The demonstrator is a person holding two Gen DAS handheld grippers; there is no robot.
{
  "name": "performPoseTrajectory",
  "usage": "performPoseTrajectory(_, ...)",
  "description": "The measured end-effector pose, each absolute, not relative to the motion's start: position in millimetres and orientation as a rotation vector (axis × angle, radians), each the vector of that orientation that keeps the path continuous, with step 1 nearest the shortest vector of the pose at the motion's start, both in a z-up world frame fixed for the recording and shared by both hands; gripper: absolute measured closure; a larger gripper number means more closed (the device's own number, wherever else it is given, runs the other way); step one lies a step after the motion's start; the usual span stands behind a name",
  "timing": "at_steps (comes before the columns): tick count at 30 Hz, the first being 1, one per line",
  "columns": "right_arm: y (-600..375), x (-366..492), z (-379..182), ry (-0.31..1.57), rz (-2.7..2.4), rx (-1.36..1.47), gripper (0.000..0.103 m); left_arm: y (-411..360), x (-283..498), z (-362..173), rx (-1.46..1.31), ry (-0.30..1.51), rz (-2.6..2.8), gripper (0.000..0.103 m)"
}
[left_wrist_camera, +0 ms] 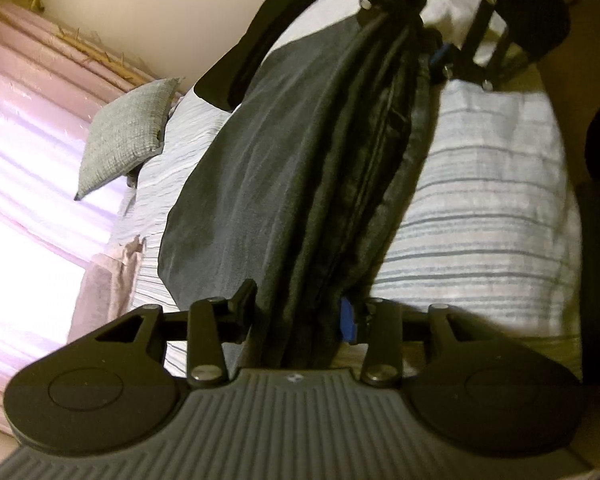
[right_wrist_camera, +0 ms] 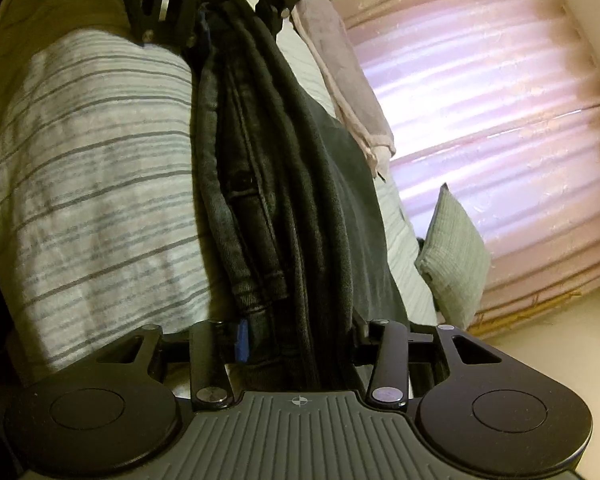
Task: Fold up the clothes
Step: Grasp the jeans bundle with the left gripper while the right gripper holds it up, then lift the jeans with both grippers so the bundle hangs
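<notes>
A pair of dark grey jeans (left_wrist_camera: pixel 332 168) is stretched taut between my two grippers above a striped bed. My left gripper (left_wrist_camera: pixel 300 316) is shut on one end of the bunched denim. At the top of the left wrist view, the right gripper (left_wrist_camera: pixel 412 20) clamps the other end. In the right wrist view the same jeans (right_wrist_camera: pixel 268 184) run from my right gripper (right_wrist_camera: pixel 296 340), shut on the fabric, up to the left gripper (right_wrist_camera: pixel 228 28) at the top. One part of the jeans hangs down and drapes onto the bedding.
The bed has a white cover with grey stripes (left_wrist_camera: pixel 480 216). A grey cushion (left_wrist_camera: pixel 128 136) lies near pink curtains (left_wrist_camera: pixel 28 148) over a bright window. A black flat object (left_wrist_camera: pixel 256 44) lies on the bed beyond the jeans. A pinkish cloth (right_wrist_camera: pixel 348 92) lies along the bed's edge.
</notes>
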State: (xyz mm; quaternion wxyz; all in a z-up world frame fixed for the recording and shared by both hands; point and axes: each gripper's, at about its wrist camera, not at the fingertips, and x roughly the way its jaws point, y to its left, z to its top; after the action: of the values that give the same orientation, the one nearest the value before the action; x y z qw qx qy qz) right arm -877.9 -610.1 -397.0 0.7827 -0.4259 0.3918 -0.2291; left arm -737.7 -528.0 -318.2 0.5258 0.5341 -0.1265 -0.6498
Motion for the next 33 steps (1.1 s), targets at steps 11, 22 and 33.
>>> performPoseTrajectory(11,-657.5,-879.9,-279.4,0.927,-0.277,-0.652,0.073,-559.0,-739.0,-229.1,1.419,-0.108,-1.632,0.076)
performPoseTrajectory(22,-665.0,-889.3,-93.6,1.131,-0.223,-0.472,0.078,-611.3,-736.7,-61.0,1.383,0.058,-1.864,0.078)
performPoseTrajectory(33,-720.0,-922.9,-15.8,1.187,-0.431,-0.483,0.078,-726.1,-773.6,-10.8,1.303,-0.157,-2.017,0.078)
